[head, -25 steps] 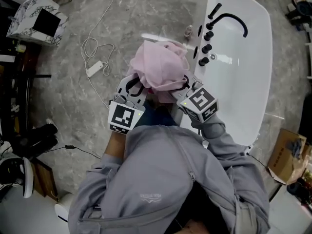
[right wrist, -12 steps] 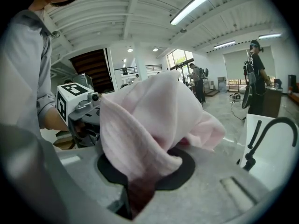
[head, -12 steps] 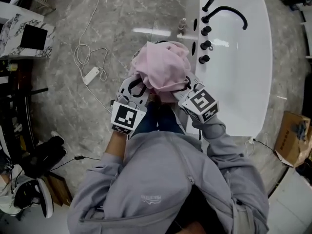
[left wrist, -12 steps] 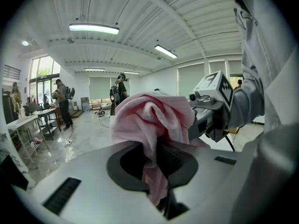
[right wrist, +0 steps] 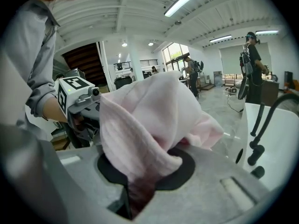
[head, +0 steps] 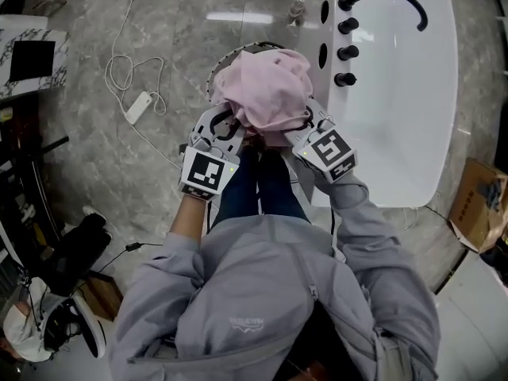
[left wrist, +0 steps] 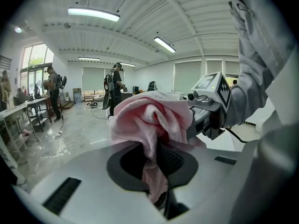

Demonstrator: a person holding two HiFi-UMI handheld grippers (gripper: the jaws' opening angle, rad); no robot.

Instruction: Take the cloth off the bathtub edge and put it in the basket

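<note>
Pink cloth (head: pixel 270 94) pinched from both sides, upper centre of the head view.
The white bathtub (head: pixel 413 133) fills the upper right; the cloth is bunched just left of its edge, above the grey floor (head: pixel 159 181). The left gripper (head: pixel 225 131) and right gripper (head: pixel 308 129) each clamp a fold, with fabric running down between both closed pairs of jaws.

I read the bunched pink cloth (head: pixel 270 92) between left gripper (head: pixel 236 131) and right gripper (head: pixel 305 130), above the round dark-rimmed basket (head: pixel 219 67); white bathtub (head: pixel 316 94) just right, white power strip (head: pixel 137 106) left on the floor.
</note>
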